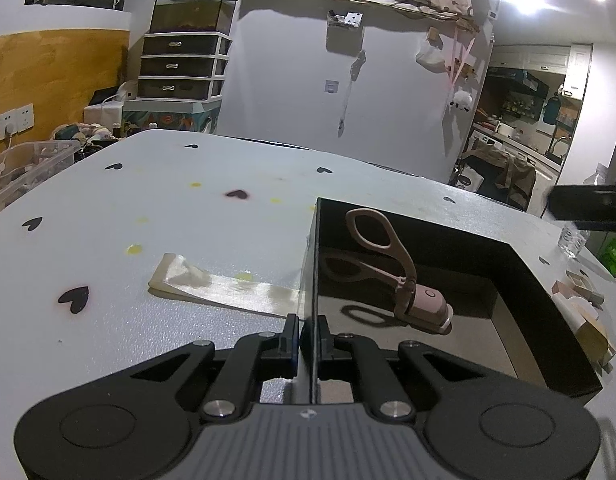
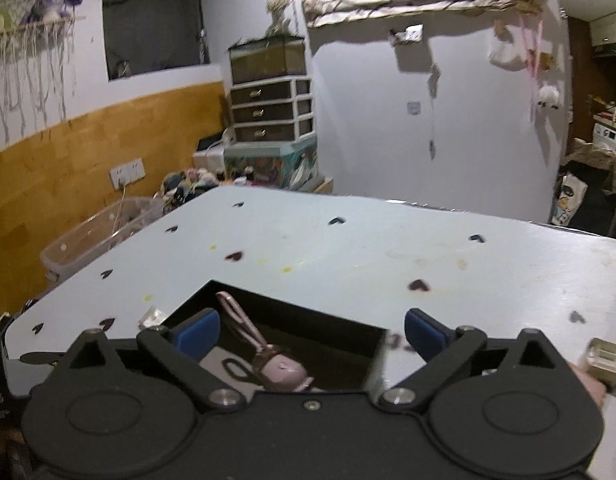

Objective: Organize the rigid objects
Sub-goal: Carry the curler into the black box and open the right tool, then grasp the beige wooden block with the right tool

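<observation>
Pink eyelash curler already in the black box, right claw empty above it

The pink eyelash curler (image 1: 404, 280) leans inside the black box (image 1: 548, 280), its loops propped against the wall at 12 o'clock and its head resting on the floor, so it could slide flat or tip if the box is jolted. The left claw (image 1: 308, 344) is clamped together on the box's near wall at 6 o'clock; a tug there would drag or tilt the box across the tabletop (image 1: 148, 208). The right claw (image 2: 312, 334) hangs over the box with its blue pads spread wide apart and nothing between them; dropping low, it could clip the rim. The small cosmetics (image 1: 584, 308) at 3 o'clock sit close to the tabletop's edge, where a careless sweep might knock them off
</observation>
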`<state>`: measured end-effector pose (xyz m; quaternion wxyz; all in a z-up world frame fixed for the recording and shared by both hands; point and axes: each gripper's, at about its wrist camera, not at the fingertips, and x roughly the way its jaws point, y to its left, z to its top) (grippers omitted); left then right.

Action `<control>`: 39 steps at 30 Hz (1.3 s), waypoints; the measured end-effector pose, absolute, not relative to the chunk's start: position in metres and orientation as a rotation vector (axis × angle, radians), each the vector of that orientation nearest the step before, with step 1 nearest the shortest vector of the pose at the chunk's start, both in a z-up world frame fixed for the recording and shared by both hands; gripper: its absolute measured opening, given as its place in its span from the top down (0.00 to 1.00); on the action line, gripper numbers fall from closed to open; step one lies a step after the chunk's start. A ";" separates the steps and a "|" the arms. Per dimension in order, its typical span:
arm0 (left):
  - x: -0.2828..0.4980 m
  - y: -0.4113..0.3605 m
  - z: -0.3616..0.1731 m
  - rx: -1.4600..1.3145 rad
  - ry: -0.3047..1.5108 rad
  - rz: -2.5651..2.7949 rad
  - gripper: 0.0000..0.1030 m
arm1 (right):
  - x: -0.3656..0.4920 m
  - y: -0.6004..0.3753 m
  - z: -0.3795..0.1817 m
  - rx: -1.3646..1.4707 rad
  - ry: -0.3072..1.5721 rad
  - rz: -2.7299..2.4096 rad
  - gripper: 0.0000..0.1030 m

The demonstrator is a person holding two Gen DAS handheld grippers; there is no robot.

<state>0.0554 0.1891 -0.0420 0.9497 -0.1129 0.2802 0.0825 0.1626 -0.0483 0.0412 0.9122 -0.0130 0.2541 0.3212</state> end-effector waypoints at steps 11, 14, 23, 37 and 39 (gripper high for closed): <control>0.056 0.188 -0.041 -0.235 0.573 0.183 0.93 | 0.150 -0.112 0.019 0.004 0.438 0.587 0.02; 0.056 0.187 -0.041 -0.233 0.575 0.188 0.93 | 0.148 -0.129 0.008 0.034 0.434 0.568 0.04; 0.056 0.184 -0.041 -0.225 0.578 0.203 0.93 | 0.144 -0.159 -0.026 0.034 0.495 0.466 0.07; 0.056 0.183 -0.041 -0.221 0.581 0.214 0.93 | 0.166 -0.173 -0.063 -0.039 0.550 0.364 0.38; 0.056 0.183 -0.041 -0.223 0.581 0.213 0.93 | 0.172 -0.172 -0.066 -0.071 0.552 0.367 0.40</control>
